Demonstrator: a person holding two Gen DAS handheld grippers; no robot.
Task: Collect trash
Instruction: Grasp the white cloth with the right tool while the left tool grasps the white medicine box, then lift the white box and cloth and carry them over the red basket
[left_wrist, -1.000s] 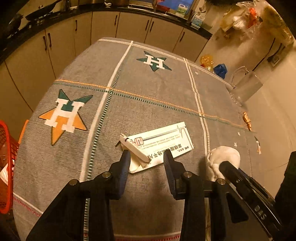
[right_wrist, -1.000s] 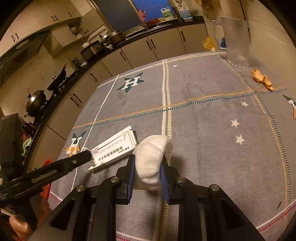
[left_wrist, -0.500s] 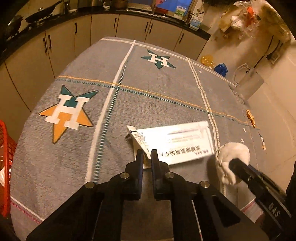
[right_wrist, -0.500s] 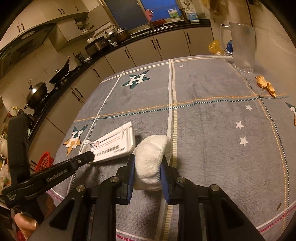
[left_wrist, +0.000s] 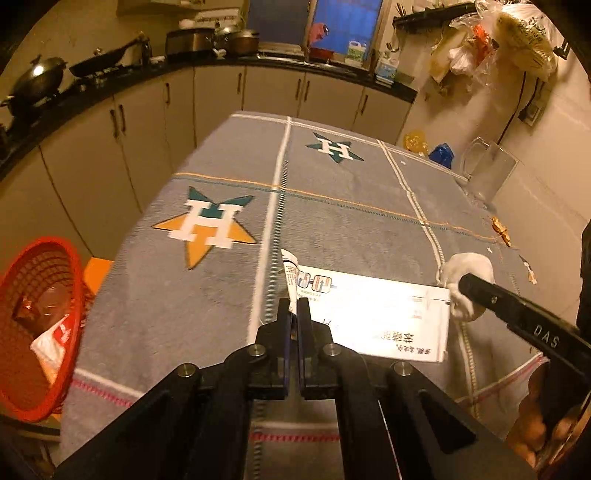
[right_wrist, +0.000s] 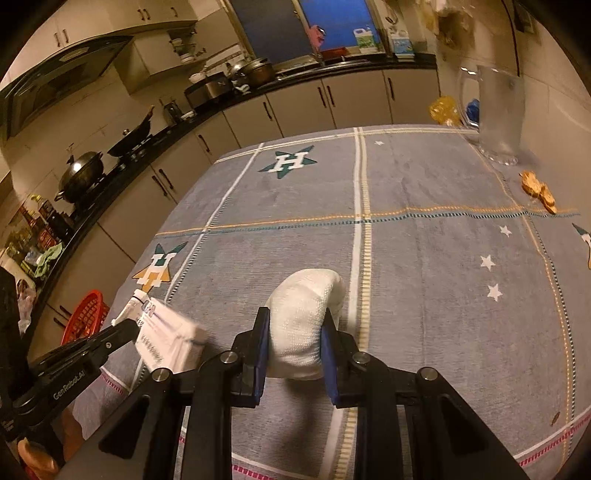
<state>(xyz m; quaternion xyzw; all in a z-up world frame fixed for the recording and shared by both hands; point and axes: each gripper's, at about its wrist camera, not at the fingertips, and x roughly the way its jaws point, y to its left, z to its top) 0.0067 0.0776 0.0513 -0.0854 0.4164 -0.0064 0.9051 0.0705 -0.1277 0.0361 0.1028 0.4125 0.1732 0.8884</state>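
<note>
Kitchen table under a grey cloth (left_wrist: 207, 295) patterned with star emblems and stitched lines. Left gripper (left_wrist: 293, 308): jaws drawn together on the flap end of a flat white medicine box (left_wrist: 373, 314), which extends to the right of the fingers above the cloth; in the right wrist view the same box (right_wrist: 168, 339) appears blurred and tilted at the tip of that gripper (right_wrist: 127, 326), at the near left edge of the table. Right gripper (right_wrist: 295, 325): blue-padded jaws clamped on a crumpled white tissue wad (right_wrist: 303, 321), the wad bulging forward past the pads; in the left wrist view the wad (left_wrist: 467, 273) sits just beyond the far end of the box. Red mesh basket (left_wrist: 35, 325): beside the table's left edge, lower than the tabletop, with wrappers inside. Clear jug (right_wrist: 496, 118): upright at the far right corner of the table. Small orange-brown scrap (right_wrist: 537, 186): lying on the cloth near the jug, well apart from both grippers.
</note>
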